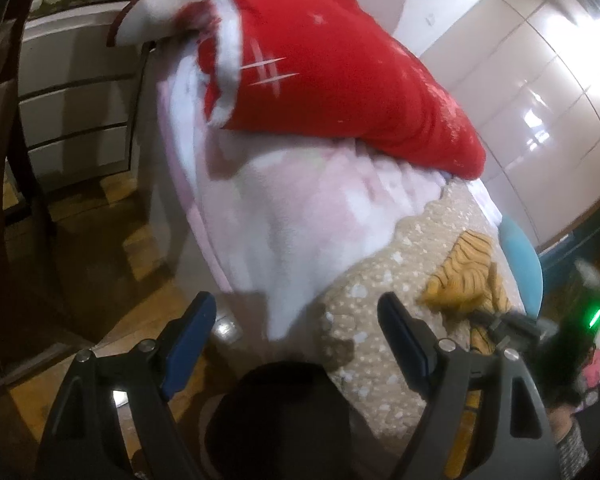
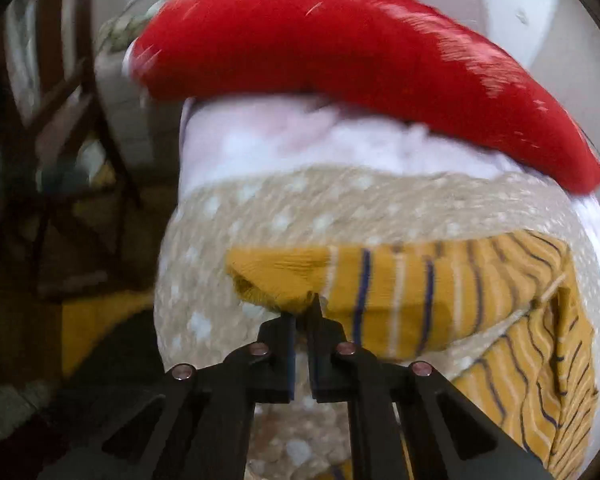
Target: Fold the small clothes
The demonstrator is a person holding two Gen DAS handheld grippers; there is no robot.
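Two claws: right claw (image 2: 305, 312) pinching mustard striped garment (image 2: 440, 280) edge mid-fold; left claw (image 1: 296, 332) spread, idle. Next: carry edge across.

Right gripper (image 2: 305, 312) pinched closed on mustard striped garment (image 2: 412, 292) edge, just ahead of jaws; beige dotted blanket (image 2: 300, 204) beneath, red pillow (image 2: 340, 40) beyond.

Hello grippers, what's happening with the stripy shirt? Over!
Right gripper shut on yellow striped garment. Left gripper open, empty. Red pillow behind, not blocking.
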